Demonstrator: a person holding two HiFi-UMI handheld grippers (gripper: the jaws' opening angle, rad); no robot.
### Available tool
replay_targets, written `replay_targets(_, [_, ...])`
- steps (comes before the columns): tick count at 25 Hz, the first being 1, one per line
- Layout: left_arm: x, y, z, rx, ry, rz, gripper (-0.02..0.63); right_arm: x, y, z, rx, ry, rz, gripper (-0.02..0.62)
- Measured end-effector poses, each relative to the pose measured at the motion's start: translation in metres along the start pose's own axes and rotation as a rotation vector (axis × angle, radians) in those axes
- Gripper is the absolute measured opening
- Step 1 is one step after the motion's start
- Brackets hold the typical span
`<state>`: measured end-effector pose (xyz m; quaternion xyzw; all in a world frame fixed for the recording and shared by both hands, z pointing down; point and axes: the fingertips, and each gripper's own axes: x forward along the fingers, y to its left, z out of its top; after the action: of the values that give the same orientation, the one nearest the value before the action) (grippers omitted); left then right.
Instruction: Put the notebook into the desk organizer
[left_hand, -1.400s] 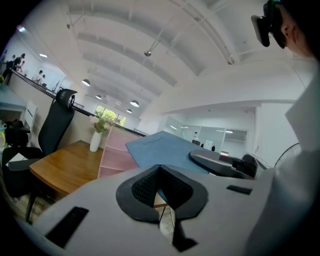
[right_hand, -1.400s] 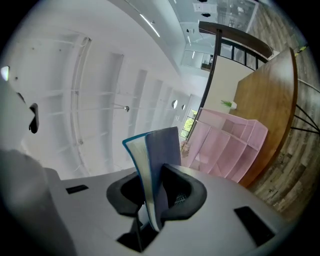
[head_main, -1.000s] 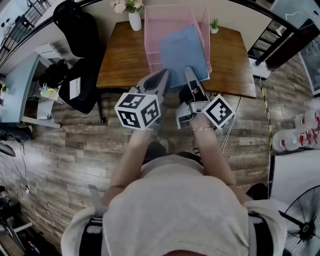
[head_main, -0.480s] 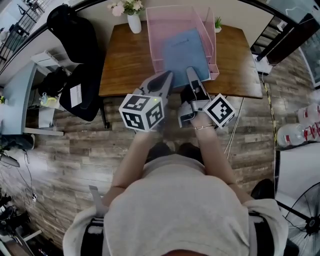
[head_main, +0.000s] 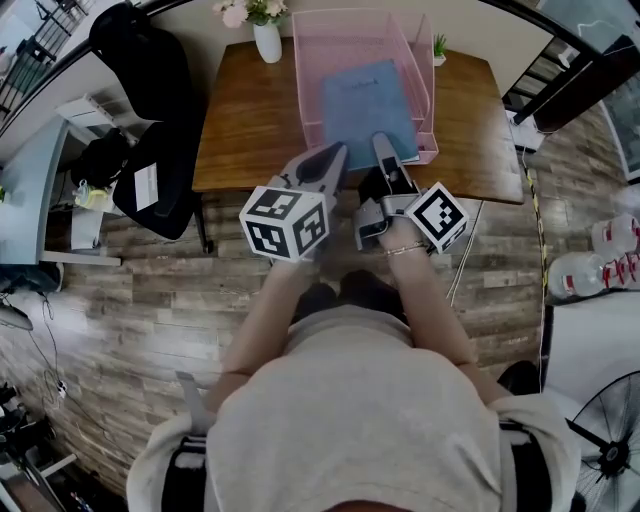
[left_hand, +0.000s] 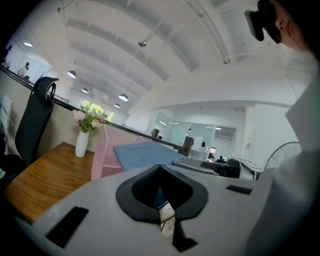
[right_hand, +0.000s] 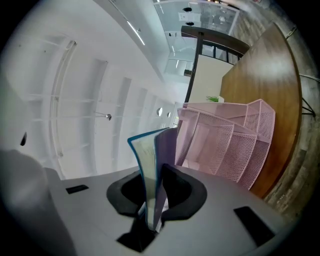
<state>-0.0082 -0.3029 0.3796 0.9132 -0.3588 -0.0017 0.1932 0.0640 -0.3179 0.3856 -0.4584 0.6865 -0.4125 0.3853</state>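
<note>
Our right gripper (head_main: 384, 148) has its jaws clamped on the near edge of the blue notebook (head_main: 368, 105). The notebook lies tilted over the pink mesh organizer (head_main: 310, 60) at the back of the wooden table (head_main: 245, 125); we cannot tell whether it rests on the mesh. Our left gripper (head_main: 334, 156) sits just beside the notebook's near left corner, its jaws closed on nothing. A white vase (head_main: 268, 42) of flowers stands just left of the organizer.
</note>
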Motion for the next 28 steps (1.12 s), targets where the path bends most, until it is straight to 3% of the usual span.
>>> replay_targets(14, [0.014,0.007,0.006,-0.049,-0.021,0.057,0.000,0.013,-0.028,0.006,0.093,0.087,-0.059,0.075])
replay_targets(20, [0.018,0.006,0.003,-0.063,-0.025,0.064,0.000,0.013,-0.031,0.005,0.158,0.096,-0.013,0.086])
replay_targets(28, [0.016,0.005,0.003,-0.070,-0.030,0.076,0.000,0.013,-0.021,0.003,0.145,0.134,0.043,0.168])
